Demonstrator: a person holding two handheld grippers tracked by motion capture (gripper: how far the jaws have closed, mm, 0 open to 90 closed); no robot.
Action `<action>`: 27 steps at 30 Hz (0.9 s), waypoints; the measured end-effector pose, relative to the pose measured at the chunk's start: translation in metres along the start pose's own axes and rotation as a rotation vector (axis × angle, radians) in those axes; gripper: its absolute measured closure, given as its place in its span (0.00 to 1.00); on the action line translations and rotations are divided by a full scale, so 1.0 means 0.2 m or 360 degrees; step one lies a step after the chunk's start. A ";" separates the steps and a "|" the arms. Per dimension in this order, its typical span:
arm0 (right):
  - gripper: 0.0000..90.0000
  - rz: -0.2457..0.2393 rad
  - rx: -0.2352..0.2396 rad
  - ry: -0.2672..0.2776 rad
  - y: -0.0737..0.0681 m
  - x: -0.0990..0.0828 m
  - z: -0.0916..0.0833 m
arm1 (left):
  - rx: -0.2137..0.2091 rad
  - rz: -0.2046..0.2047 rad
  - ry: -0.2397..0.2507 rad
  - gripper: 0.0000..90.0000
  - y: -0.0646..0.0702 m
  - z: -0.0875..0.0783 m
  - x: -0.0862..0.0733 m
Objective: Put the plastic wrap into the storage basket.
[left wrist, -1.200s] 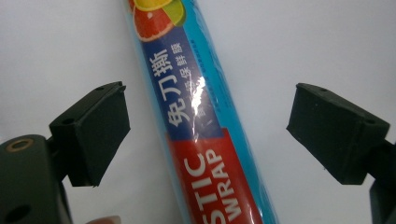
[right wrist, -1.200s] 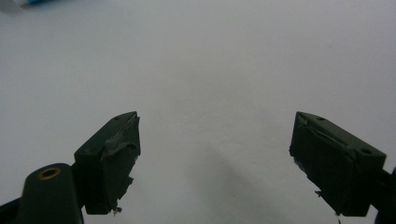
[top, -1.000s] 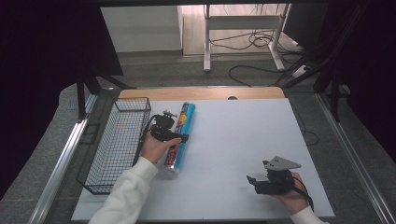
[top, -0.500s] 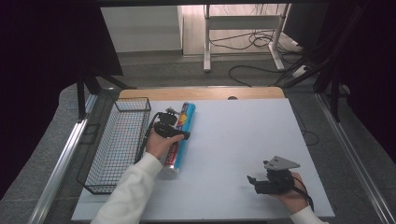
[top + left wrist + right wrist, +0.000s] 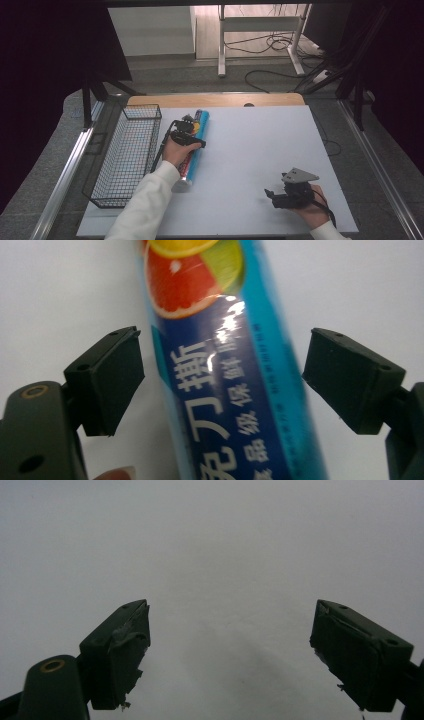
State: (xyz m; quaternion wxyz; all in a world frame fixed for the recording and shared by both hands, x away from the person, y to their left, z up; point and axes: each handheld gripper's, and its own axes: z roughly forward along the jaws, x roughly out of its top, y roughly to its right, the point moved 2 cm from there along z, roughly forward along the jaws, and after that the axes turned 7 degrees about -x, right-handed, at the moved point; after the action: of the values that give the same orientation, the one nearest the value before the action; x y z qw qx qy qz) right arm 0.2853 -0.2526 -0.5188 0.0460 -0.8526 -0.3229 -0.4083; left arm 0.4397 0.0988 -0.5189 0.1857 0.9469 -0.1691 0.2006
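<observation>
Left gripper [image 5: 189,131], high view: held just left of the frame's centre, above the upper half of a long blue roll [image 5: 194,150] that lies lengthwise on the white table [image 5: 250,150]. The roll runs from the upper centre of the frame down toward the lower left, its pale end cap lowest. A black wire basket [image 5: 125,157] stands just to the left of the roll, apart from it. Right gripper [image 5: 278,196], same view: held low over the table at the lower right of the frame, well apart from the roll, with a grey three-cornered plate on top.

Left gripper view: the roll [image 5: 225,370] runs from the top of the frame to the bottom, between the two black jaws. Its wrapper shows citrus slices at the top and white characters on dark blue below. The jaws have just been closing, yet a gap remains on either side of the roll, and the pads [image 5: 112,382] do not press on it. A fingertip shows at the bottom edge.

Right gripper view: the jaws stand wide apart over bare white table [image 5: 225,555], with nothing between them.
</observation>
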 end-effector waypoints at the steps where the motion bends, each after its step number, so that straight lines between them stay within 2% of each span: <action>1: 0.18 -0.0005 -0.0002 0.0001 0.00 0.00 0.00 | -0.0002 -0.0008 -0.0003 0.20 0.00 0.01 0.00; 6: 0.18 -0.0017 -0.0028 -0.0012 0.00 0.00 0.01 | -0.0050 -0.0041 -0.0018 0.27 -0.01 0.01 0.00; 9: 0.18 -0.0021 -0.0033 -0.0015 0.01 0.00 0.01 | -0.0072 -0.0069 -0.0029 0.28 -0.02 0.02 0.00; 10: 0.18 -0.0018 -0.0035 -0.0020 0.01 -0.01 0.01 | -0.0108 -0.0096 -0.0046 0.28 -0.02 0.03 0.01; 12: 0.18 -0.0012 -0.0041 -0.0024 0.01 -0.01 0.01 | -0.0126 -0.0112 -0.0053 0.28 -0.02 0.04 0.01; 18: 0.18 -0.0003 -0.0054 -0.0031 0.02 -0.01 0.01 | -0.0139 -0.0120 -0.0064 0.30 -0.03 0.04 0.01; 24: 0.18 -0.0006 -0.0062 -0.0034 0.02 -0.01 0.01 | -0.0201 -0.0200 -0.0067 0.31 -0.06 0.03 0.01; 27: 0.19 -0.0004 -0.0065 -0.0031 0.02 -0.01 0.01 | -0.0221 -0.0210 -0.0077 0.32 -0.06 0.02 0.01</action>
State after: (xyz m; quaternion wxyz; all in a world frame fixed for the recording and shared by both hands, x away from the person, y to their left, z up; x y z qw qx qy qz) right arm 0.2883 -0.2560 -0.5204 0.0247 -0.8569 -0.3160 -0.4065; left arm 0.4479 0.1075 -0.5254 0.2594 0.9455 -0.1245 0.1528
